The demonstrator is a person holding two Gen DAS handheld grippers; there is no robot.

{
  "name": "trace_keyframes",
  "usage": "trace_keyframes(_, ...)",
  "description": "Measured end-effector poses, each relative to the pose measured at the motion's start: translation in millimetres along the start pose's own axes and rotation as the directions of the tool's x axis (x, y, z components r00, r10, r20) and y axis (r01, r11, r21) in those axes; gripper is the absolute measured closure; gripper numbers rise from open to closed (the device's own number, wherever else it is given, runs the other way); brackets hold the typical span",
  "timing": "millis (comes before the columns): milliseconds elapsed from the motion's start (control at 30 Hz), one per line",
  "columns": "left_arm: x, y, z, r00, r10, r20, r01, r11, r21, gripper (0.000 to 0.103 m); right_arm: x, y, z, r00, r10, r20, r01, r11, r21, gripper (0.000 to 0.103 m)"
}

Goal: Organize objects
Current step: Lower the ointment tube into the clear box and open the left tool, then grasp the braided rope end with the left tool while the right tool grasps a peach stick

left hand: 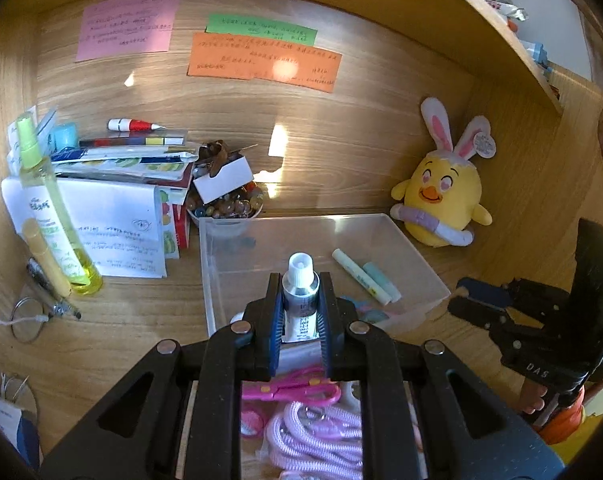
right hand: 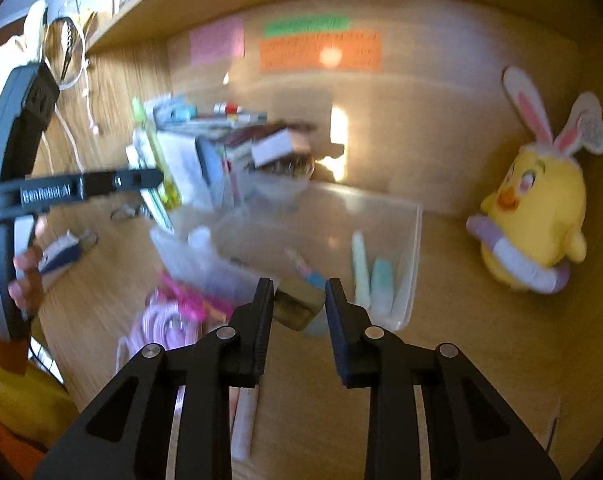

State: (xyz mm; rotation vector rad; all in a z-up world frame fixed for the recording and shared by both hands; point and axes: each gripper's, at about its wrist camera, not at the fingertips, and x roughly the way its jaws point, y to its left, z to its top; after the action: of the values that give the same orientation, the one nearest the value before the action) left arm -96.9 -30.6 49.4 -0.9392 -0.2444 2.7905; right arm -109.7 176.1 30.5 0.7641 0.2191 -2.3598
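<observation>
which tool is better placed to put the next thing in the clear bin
Left. The left tool is shut on a small white-capped tube, held right over the clear bin. The right tool is open, holding nothing, at the bin's near edge.

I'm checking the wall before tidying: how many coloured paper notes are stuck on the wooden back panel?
3. A pink note at upper left, a green note to its right, and an orange note just below the green one, overlapping its lower edge. None seem hidden.
</observation>
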Motion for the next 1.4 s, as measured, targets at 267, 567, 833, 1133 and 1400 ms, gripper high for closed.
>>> trace_keyframes(267,42,6,2,0.996,-0.024,-0.081,0.024,1.0,-0.007,0.088,40,-15,12,0.998,-0.026,-0.055,0.029,0.998,0.058,0.079)
trace_keyframes(567,63,9,-4,0.989,-0.044,-0.143,0.043,0.999,-0.013,0.088,72,-26,4,0.99,-0.011,-0.142,0.024,0.996,0.088,0.078)
trace_keyframes(833,45,-4,-14,0.993,0.02,-0.112,-0.015,0.999,0.049,0.053,65,-30,3,0.99,-0.042,-0.133,0.055,0.995,0.089,0.06)
trace_keyframes(1133,25,-3,-47,0.986,0.034,-0.166,-0.03,0.999,0.025,0.016,32,-14,-8,0.995,-0.01,-0.097,0.015,0.998,0.054,0.047)
trace_keyframes(1400,23,-31,-96,0.966,0.111,-0.233,-0.079,0.987,0.142,0.014,30,9,-47,0.984,0.004,-0.178,-0.003,1.0,0.001,0.046)
